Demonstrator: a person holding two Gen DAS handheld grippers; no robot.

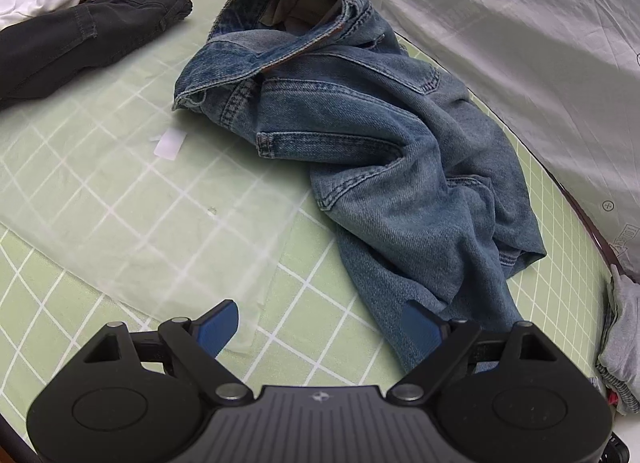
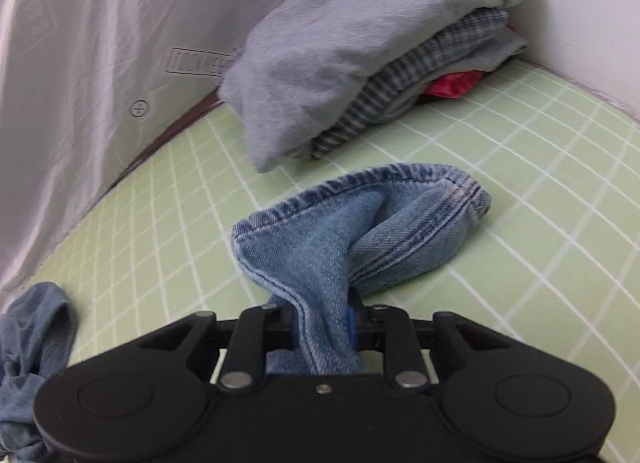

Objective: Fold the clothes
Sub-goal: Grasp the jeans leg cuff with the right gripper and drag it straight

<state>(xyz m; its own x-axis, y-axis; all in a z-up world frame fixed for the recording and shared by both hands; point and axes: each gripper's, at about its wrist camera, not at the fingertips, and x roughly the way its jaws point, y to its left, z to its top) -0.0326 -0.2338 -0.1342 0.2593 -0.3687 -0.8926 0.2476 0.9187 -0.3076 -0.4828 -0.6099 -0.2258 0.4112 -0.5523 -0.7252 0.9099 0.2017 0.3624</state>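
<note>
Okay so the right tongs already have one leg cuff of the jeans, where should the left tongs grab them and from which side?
Judging by the pose, take the jeans at the raised waistband, the thick stitched rim standing up off the green checked sheet. Bring the open left tongs in from the bare sheet side, one finger inside the opening. The right tongs grip the cuff opposite.

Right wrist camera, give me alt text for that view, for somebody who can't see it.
The right gripper is shut on a hem of blue jeans above a green checked sheet. Behind lies a stack of folded clothes, grey garment on top, against pale fabric.
</note>
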